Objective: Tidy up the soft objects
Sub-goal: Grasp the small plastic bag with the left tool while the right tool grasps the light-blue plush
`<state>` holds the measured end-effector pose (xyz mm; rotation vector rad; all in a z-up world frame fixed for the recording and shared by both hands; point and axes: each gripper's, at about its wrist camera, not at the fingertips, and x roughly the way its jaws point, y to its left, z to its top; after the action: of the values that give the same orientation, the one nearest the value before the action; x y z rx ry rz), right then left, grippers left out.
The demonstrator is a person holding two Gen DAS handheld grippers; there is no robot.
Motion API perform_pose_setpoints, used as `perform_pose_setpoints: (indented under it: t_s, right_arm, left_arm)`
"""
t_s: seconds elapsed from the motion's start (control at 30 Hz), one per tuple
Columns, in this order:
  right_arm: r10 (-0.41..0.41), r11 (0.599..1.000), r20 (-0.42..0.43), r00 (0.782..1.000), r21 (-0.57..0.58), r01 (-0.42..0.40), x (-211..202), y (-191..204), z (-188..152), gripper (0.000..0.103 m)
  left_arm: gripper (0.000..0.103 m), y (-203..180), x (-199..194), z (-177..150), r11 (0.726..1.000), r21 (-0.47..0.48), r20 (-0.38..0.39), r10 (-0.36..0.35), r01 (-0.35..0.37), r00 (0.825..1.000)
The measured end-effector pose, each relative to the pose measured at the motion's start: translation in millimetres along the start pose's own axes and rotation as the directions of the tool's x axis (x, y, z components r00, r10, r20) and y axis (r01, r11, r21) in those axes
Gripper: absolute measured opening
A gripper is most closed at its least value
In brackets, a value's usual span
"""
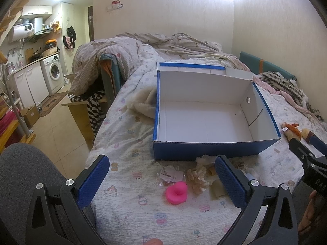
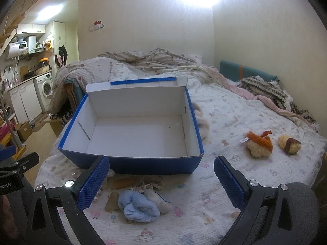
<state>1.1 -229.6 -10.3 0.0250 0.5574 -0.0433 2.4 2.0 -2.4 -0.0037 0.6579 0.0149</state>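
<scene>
Left tool (image 1: 161,178) released, hovering over bed (image 1: 130,143) above pink toy (image 1: 176,192) and cream plush scraps (image 1: 197,176). Right tool (image 2: 161,178) likewise released, nothing gripped, above light-blue plush (image 2: 138,206) and white plush (image 2: 158,200). Open blue box (image 2: 130,130) just behind, white inside. Orange-topped plush (image 2: 258,144) and brown-banded plush (image 2: 289,144) well apart, rightward.

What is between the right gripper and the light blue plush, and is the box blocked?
Nothing visible. The right gripper is open with the light blue plush lying just beyond its fingertips on the bedsheet. The blue box stands open and empty behind it; only its near wall needs clearing.
</scene>
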Motion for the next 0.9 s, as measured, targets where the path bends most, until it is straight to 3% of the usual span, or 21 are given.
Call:
perform_pose_setpoints:
  t_s: [0.13,0.3,0.4,0.53,0.63,0.73,0.9]
  right_arm:
    - [-0.001,1.000,-0.025,1.000,-0.004,0.001,3.8,-2.9,-0.4,0.103]
    - [0.003,1.000,-0.127,0.992,-0.017,-0.005,26.2,-3.4,-1.9,0.103]
    - [0.024,1.000,-0.220,0.975,-0.007,-0.026,43.9,-5.1,-4.8,0.103]
    - [0.090,0.996,-0.356,0.930,0.013,-0.091,70.3,-9.0,-7.2,0.103]
    - [0.109,0.992,-0.420,0.901,-0.006,-0.123,87.7,-9.8,-8.2,0.103]
    - [0.084,0.993,-0.440,0.894,-0.043,-0.114,100.8,-11.6,-9.9,0.103]
    - [0.100,0.994,-0.469,0.877,0.014,-0.106,118.6,-21.6,-13.8,0.103]
  left_arm:
    - [0.103,1.6,2.5,-1.8,1.000,0.000,-0.019,-0.003,0.003,1.000]
    - [0.103,3.2,31.0,-2.9,1.000,-0.002,-0.170,-0.017,0.017,0.985]
    - [0.103,4.2,43.8,0.5,1.000,-0.002,-0.225,0.017,-0.017,0.974]
    - [0.103,14.2,69.3,6.5,0.997,0.000,-0.326,0.070,-0.074,0.943]
    - [0.103,27.8,94.6,7.0,0.997,-0.041,-0.438,0.042,-0.066,0.898]
    - [0.102,46.3,116.2,3.6,0.990,-0.113,-0.515,0.014,-0.085,0.857]
    - [0.101,54.1,140.6,7.5,0.984,-0.168,-0.557,-0.041,-0.064,0.830]
